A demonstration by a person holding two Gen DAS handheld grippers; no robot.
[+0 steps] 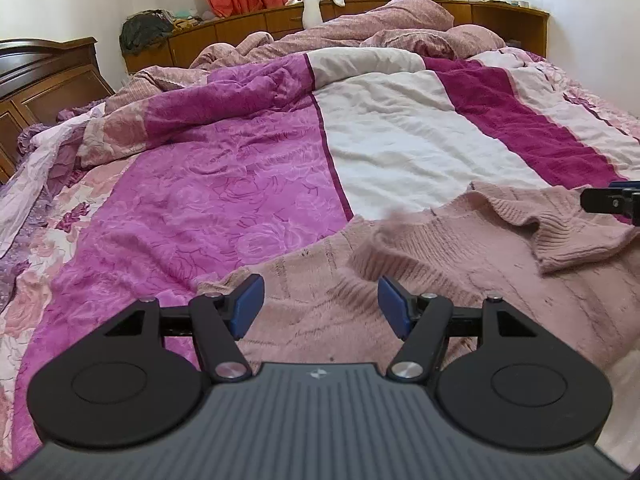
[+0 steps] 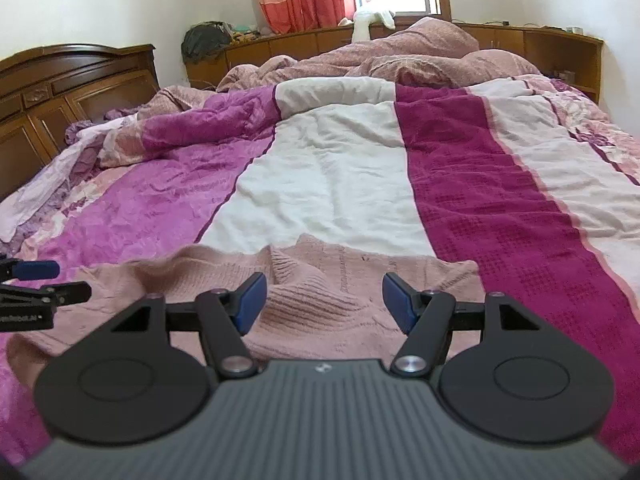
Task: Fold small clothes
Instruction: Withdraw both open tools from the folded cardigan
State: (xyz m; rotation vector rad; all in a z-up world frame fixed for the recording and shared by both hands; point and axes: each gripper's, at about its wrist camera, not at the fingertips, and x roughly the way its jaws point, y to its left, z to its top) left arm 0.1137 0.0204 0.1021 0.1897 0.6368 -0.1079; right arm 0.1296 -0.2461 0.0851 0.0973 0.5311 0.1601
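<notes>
A pink sweater point(image 1: 460, 280) lies rumpled on the near part of the bed point(image 1: 240, 184). Both the left hand-held gripper point(image 1: 320, 304) and right hand-held gripper point(image 2: 322, 300) hover over it, jaws apart and empty (likely picking edges to grasp before folding).

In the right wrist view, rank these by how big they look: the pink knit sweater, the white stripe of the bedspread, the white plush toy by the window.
1. White stripe of the bedspread
2. Pink knit sweater, close behind; it lies nearer the camera, so this order is unsure.
3. White plush toy, clearly smallest, though it is farthest away.
</notes>
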